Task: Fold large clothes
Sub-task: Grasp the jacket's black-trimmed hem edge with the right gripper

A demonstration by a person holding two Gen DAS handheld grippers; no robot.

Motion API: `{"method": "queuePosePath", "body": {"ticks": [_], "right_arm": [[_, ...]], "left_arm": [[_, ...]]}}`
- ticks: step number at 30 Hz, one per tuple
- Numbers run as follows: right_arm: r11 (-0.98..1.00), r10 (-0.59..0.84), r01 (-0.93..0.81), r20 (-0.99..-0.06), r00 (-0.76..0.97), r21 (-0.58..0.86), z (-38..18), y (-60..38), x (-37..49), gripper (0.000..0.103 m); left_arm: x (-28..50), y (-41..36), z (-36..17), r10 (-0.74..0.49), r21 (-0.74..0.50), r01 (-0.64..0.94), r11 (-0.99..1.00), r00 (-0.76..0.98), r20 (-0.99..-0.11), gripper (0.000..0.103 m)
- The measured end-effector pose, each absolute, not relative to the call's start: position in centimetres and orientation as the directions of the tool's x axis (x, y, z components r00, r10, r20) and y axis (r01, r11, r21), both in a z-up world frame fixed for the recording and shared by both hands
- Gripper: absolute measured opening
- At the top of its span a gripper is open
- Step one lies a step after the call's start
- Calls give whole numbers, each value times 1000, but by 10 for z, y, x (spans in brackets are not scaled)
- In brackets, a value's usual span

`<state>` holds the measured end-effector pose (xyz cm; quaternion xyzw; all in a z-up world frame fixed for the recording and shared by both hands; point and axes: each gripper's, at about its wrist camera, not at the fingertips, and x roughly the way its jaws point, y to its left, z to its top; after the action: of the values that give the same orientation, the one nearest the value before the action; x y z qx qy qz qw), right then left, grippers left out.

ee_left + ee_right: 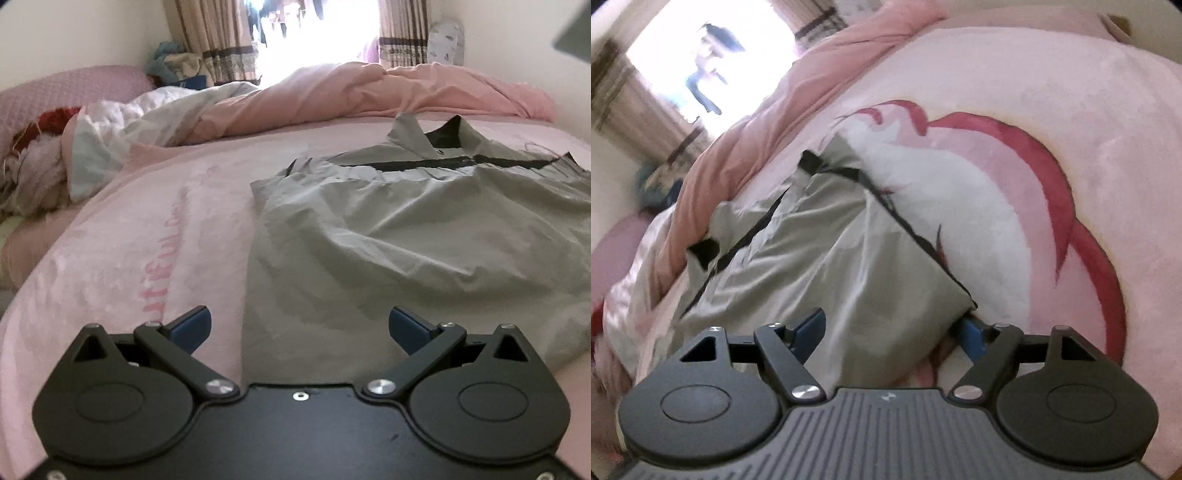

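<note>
Though the grey shirt lies on the pink bed with its sides seemingly folded in and collar away, it looks only part done — both the left gripper and right gripper gape wide, gripping nothing — a lengthwise fold likely remains.

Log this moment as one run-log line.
stage: fold in progress | grey jacket: lying on pink bedspread, partly folded | left gripper: open, empty | right gripper: open over jacket hem, pads not pressing
</note>
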<state>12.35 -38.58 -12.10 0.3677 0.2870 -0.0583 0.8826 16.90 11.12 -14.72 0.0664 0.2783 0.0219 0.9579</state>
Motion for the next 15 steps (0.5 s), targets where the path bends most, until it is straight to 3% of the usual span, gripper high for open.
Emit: {"method": "queuePosePath", "body": {"ticks": [3,6,8,10,13,15], "right_arm": [[742,89,325,-566,819,587,-119,-380,134,98],[845,1,326,-610,792,424,-114,-365,151,98],[901,-121,348,-619,776,261,-113,-352,163,78],[928,-138,312,-587,798,205,-113,-346,164,33],[945,-144,280,-554,820,169,-108,-337,158,13],[949,-156,275,-530,833,153,-107,-334,153,12]], "left_arm": [[164,105,-147,77,164,11,986,852,-518,103],[161,107,-151,79,177,17,984,847,-525,103],[161,110,-154,91,181,10,983,838,-539,103],[161,111,-155,95,181,6,983,833,-544,103],[164,111,-155,104,188,0,982,833,-543,103],[165,112,-156,108,188,-4,982,830,-548,103]]}}
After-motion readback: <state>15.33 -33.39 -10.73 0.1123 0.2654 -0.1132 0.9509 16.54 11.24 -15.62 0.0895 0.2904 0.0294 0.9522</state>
